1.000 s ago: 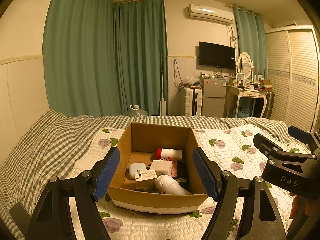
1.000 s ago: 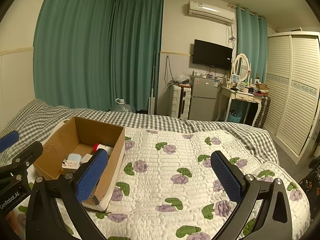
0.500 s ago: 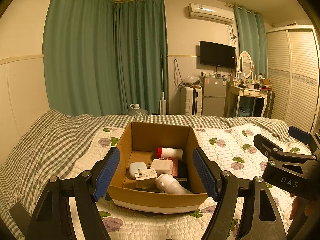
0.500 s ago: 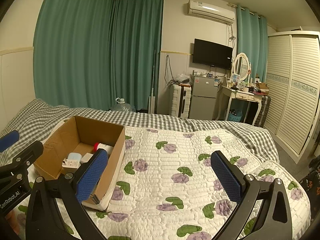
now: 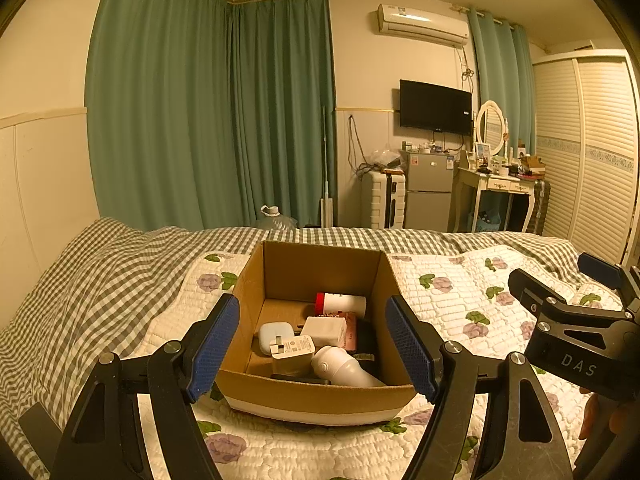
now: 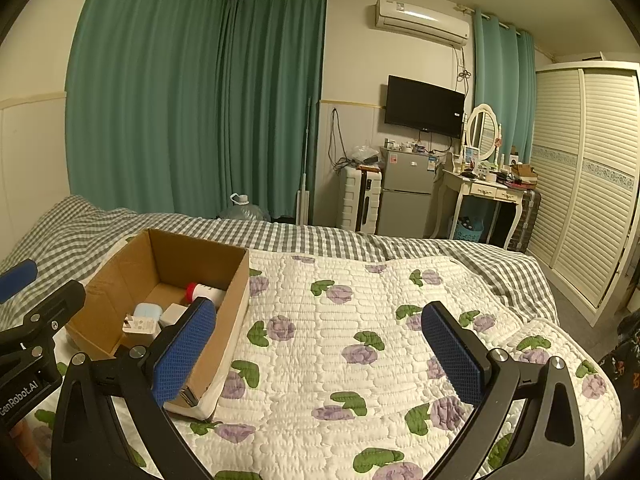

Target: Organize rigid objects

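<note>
We are holding left gripper [image 5: 312,346] wide open, empty, before cardboard box [image 5: 320,394] on quilt [image 6: 360,320]; right gripper [image 6: 316,348] spread too, gripping nothing; small items (charger [image 5: 292,354], red-capped bottle [image 5: 340,304]) are lying inside box

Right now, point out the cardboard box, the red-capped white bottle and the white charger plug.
cardboard box [image 5: 320,398]: left wrist view, near front wall.
red-capped white bottle [image 5: 345,305]: left wrist view, white body.
white charger plug [image 5: 293,351]: left wrist view, labelled face.
</note>
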A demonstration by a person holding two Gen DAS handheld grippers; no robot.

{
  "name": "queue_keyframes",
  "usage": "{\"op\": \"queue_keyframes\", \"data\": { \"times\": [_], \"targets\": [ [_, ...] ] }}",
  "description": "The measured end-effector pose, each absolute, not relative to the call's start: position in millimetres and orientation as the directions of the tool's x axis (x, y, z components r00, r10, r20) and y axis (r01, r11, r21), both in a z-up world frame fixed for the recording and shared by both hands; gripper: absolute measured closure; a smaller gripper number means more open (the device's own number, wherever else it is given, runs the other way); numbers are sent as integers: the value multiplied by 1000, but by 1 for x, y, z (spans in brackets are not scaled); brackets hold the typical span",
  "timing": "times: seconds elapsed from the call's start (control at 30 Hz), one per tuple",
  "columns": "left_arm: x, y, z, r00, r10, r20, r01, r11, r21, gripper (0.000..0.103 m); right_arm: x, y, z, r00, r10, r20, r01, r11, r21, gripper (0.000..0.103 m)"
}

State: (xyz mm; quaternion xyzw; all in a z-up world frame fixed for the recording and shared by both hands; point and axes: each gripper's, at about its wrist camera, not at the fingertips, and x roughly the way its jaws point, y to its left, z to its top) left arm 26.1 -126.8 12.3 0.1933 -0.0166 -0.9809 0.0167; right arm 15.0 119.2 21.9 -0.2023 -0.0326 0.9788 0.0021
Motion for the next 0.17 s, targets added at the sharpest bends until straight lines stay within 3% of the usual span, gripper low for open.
{"op": "queue_keyframes", "data": {
  "times": [0.17],
  "targets": [
    [25, -126, 11, -921, -39, -388, 24, -999, 43, 25, 14, 120, 20, -915, 20, -403, 7, -998, -65, 0]
  ]
}}
